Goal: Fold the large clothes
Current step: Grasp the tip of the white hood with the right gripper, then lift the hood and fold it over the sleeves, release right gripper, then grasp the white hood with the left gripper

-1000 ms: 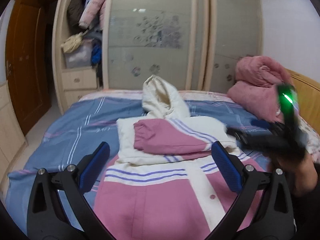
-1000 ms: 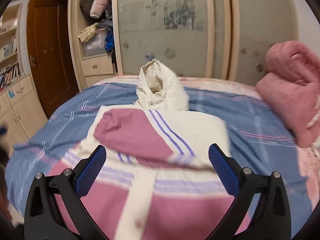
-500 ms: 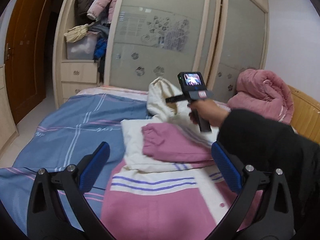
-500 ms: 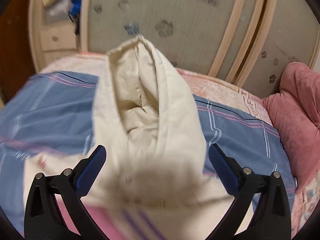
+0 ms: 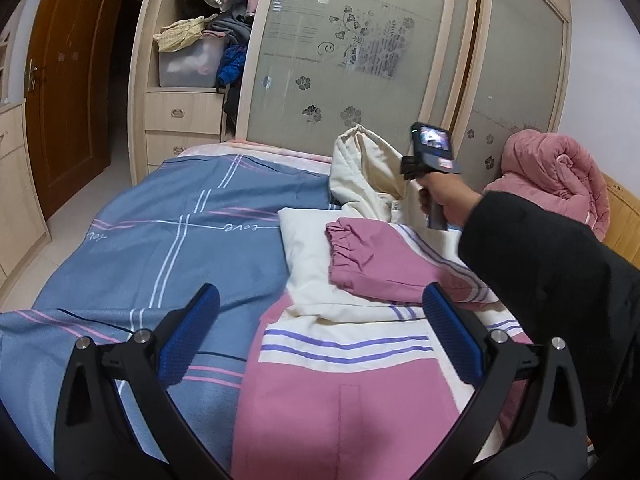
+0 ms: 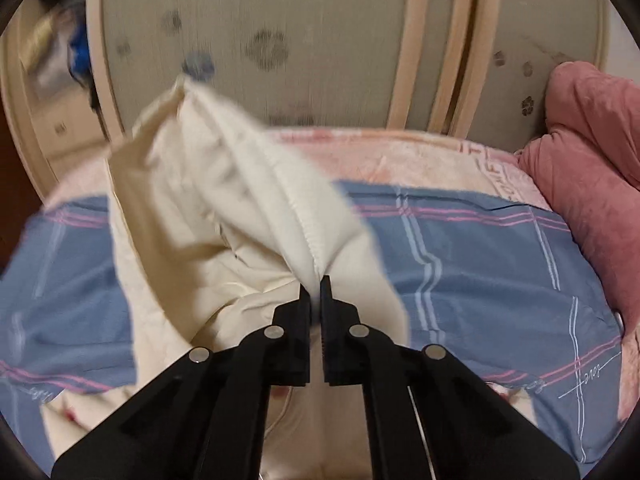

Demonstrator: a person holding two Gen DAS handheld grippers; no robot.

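A pink and cream hooded jacket [image 5: 352,344] with purple stripes lies on the bed, one pink sleeve [image 5: 380,264] folded across its chest. Its cream hood [image 5: 360,172] stands up at the far end. My right gripper [image 6: 316,284] is shut on the hood's [image 6: 256,196] stitched edge, the fabric pinched between the two black fingertips. In the left wrist view a hand in a black sleeve [image 5: 552,280] holds that gripper's handle [image 5: 430,160] by the hood. My left gripper [image 5: 320,320] hangs open over the jacket's lower left part, nothing between its blue pads.
A blue striped bedsheet [image 5: 168,248] covers the bed. A rolled pink quilt [image 5: 560,176] sits at the far right by a wooden headboard [image 5: 624,204]. Behind the bed stands a wardrobe with frosted sliding doors [image 5: 344,64] and open shelves of clothes [image 5: 200,44]. A brown door [image 5: 68,80] is at left.
The right gripper swept forward from over the jacket's chest to the hood and its jaws went from wide open to shut on the hood's edge. The left gripper drifted left and slightly down.
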